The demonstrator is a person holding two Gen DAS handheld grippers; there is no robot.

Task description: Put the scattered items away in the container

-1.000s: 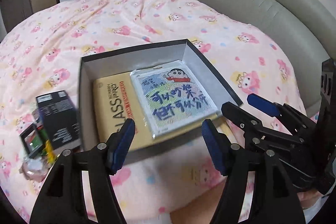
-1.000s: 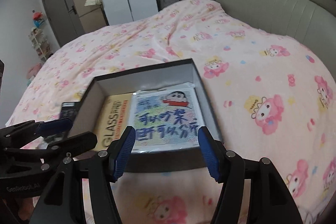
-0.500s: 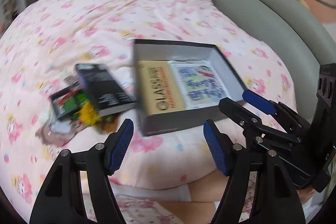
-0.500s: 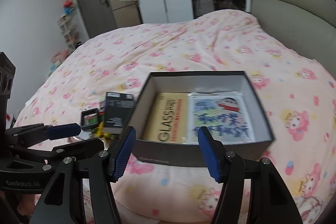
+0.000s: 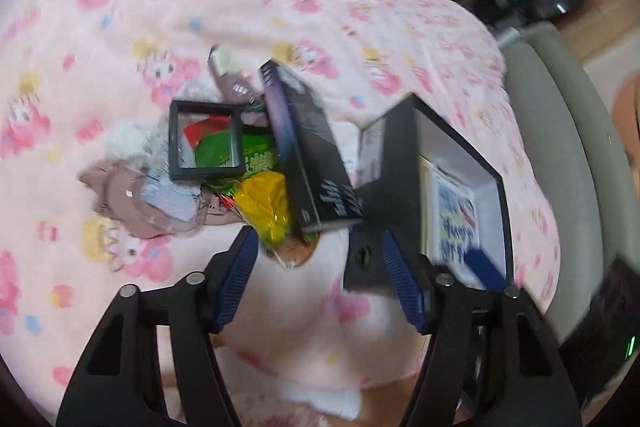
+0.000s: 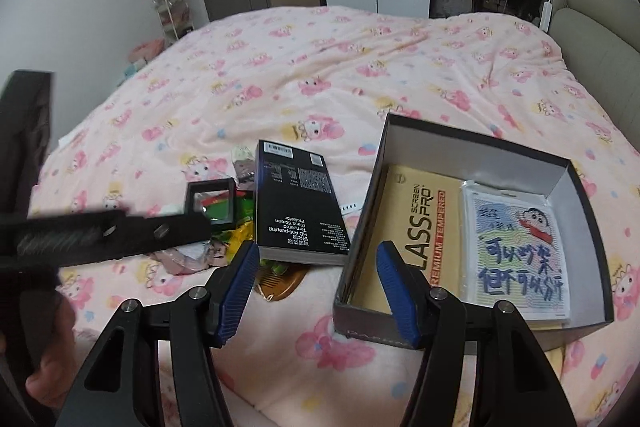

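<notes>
Right wrist view is showing the flat black cardboard screen-protector box lying on the pink bed, just beside the open dark container. I am judging it light, stiff and slick; its long edges suit both my jaws, which are gaping empty, the left pair having just been narrowing.

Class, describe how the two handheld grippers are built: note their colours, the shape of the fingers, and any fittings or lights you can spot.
Each gripper, left and right, is black plastic with two angular fingers with cut-out openings. The fingers carry ribbed blue pads and round silver pivot bolts. In the left wrist view, a small green light glows on a dark body at the right edge. No cables or sleeves show.
</notes>
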